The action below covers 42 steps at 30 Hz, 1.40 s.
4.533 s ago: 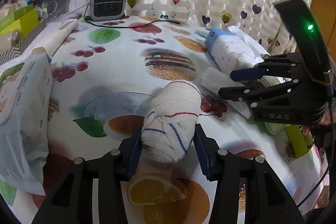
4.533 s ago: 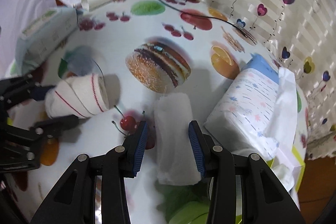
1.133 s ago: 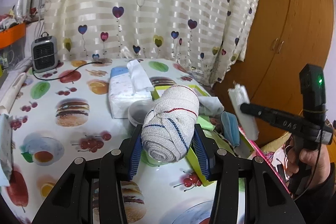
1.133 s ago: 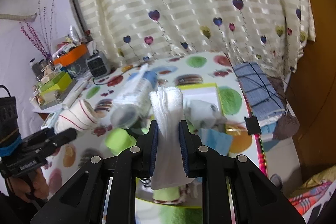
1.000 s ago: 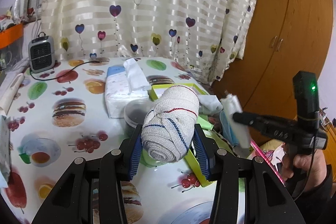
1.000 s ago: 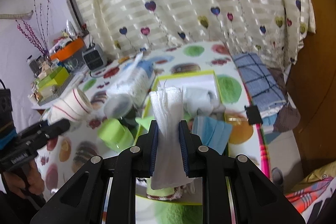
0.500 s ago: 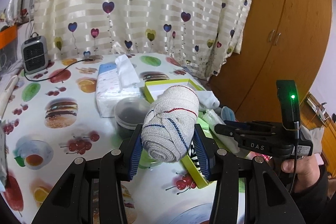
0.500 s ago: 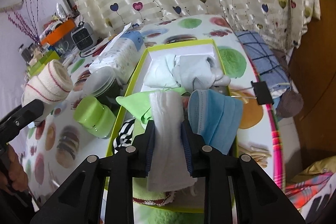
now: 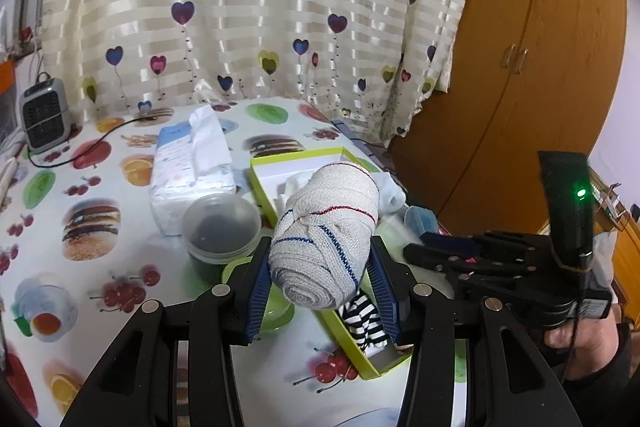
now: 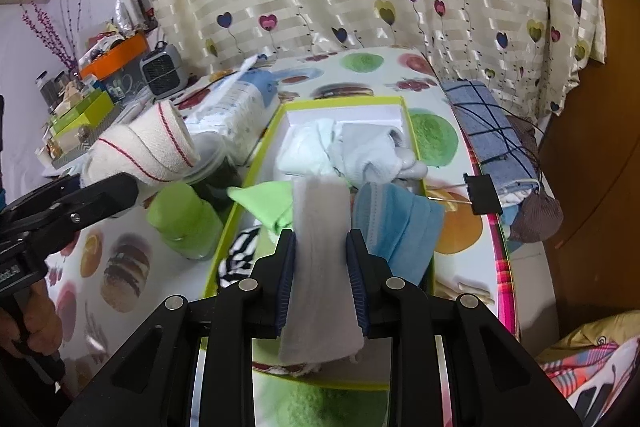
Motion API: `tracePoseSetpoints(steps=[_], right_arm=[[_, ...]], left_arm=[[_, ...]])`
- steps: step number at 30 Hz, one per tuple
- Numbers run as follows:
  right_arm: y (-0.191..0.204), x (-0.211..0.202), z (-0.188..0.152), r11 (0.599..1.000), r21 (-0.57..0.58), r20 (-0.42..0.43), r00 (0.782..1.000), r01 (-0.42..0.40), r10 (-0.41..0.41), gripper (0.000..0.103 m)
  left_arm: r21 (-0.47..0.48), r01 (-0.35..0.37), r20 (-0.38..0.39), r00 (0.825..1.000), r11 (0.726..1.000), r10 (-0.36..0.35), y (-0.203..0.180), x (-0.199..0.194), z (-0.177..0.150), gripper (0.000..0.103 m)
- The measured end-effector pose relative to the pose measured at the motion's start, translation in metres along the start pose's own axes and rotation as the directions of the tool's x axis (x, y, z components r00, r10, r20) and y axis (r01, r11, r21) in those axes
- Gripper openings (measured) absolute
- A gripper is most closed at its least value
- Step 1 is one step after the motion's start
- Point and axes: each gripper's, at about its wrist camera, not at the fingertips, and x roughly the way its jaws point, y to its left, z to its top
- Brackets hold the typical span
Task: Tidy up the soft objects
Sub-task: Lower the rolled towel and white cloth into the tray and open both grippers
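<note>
My left gripper (image 9: 322, 281) is shut on a rolled beige bandage (image 9: 326, 237) with red and blue stripes, held in the air over the near left edge of a lime-green box (image 9: 280, 157). My right gripper (image 10: 320, 247) holds a folded white cloth (image 10: 320, 267) low over the box (image 10: 344, 103), between a green cloth (image 10: 268, 201) and a blue face mask (image 10: 396, 223). White socks (image 10: 352, 151) and a black-and-white striped cloth (image 10: 240, 255) lie in the box. The bandage also shows in the right wrist view (image 10: 144, 145).
A tissue pack (image 9: 188, 171), a lidded dark tub (image 9: 220, 227) and a green cup (image 10: 184, 215) stand left of the box. A small heater (image 9: 42, 115) sits far left. A plaid cloth (image 10: 492, 131) and a binder clip (image 10: 482, 193) lie at the table's right edge.
My right gripper has lowered the white cloth into the box and its jaws have spread slightly. My left gripper has edged closer to the box with the bandage.
</note>
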Motion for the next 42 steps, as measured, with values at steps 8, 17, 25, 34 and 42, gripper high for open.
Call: tracePoseSetpoints(steps=[8, 17, 25, 34, 42], right_arm=[[0.002, 0.001, 0.0, 1.0, -0.028, 0.018, 1.0, 0.0, 0.0, 0.042], [-0.006, -0.021, 0.007, 1.0, -0.016, 0.093, 0.996, -0.001, 0.003, 0.042], [-0.023, -0.021, 0.005, 1.0, 0.02, 0.099, 0.995, -0.002, 0.0, 0.042], [-0.034, -0.018, 0.004, 0.999, 0.043, 0.097, 0.995, -0.004, 0.0, 0.042], [-0.037, -0.015, 0.002, 0.999, 0.051, 0.09, 0.996, -0.001, -0.004, 0.042]], left_arm=[[0.014, -0.002, -0.01, 1.0, 1.0, 0.002, -0.004, 0.014, 0.008, 0.045], [0.032, 0.002, -0.03, 1.0, 0.999, -0.001, -0.012, 0.047, 0.021, 0.045], [0.042, 0.003, -0.066, 0.998, 0.999, 0.0, -0.023, 0.082, 0.029, 0.045], [0.057, 0.0, -0.116, 0.993, 0.998, 0.007, -0.025, 0.117, 0.034, 0.045], [0.068, -0.008, -0.145, 0.989, 0.998, 0.018, -0.025, 0.123, 0.032, 0.047]])
